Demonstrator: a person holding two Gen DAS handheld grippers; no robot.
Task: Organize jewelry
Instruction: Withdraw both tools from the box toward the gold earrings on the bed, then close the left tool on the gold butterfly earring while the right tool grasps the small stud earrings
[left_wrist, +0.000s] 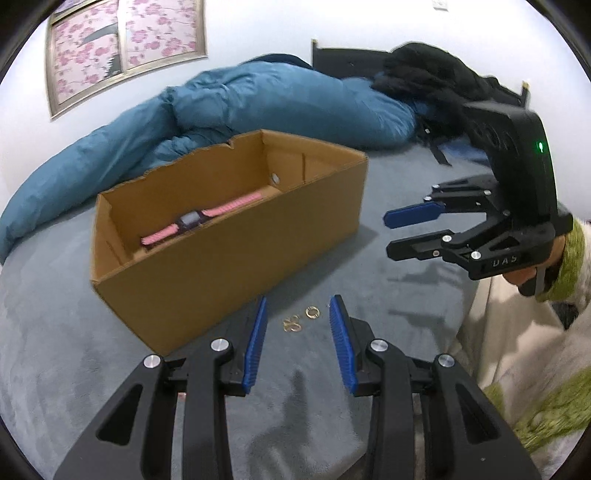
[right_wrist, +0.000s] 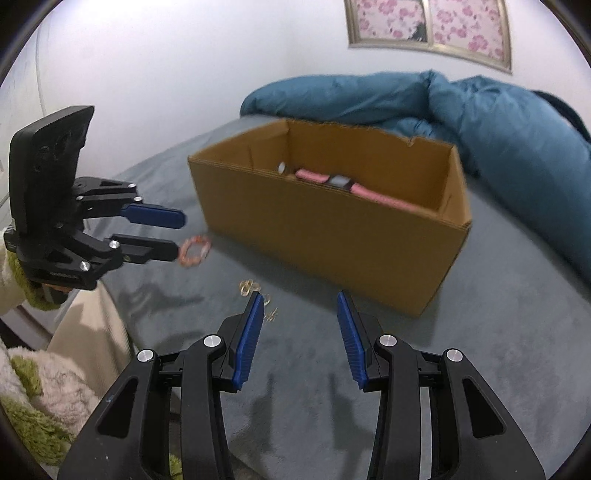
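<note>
Partly done: pink watch already in the cardboard box on the bed. Gold earrings and a coral bracelet remain on the bed near the box. Left gripper and right gripper fingers spread wide, both empty.

**Room and background**

White wall. Framed window covered by pink floral pattern. Bed with grey-blue cover; teal duvet bunched along wall; dark headboard, black clothing heaped there.
</note>
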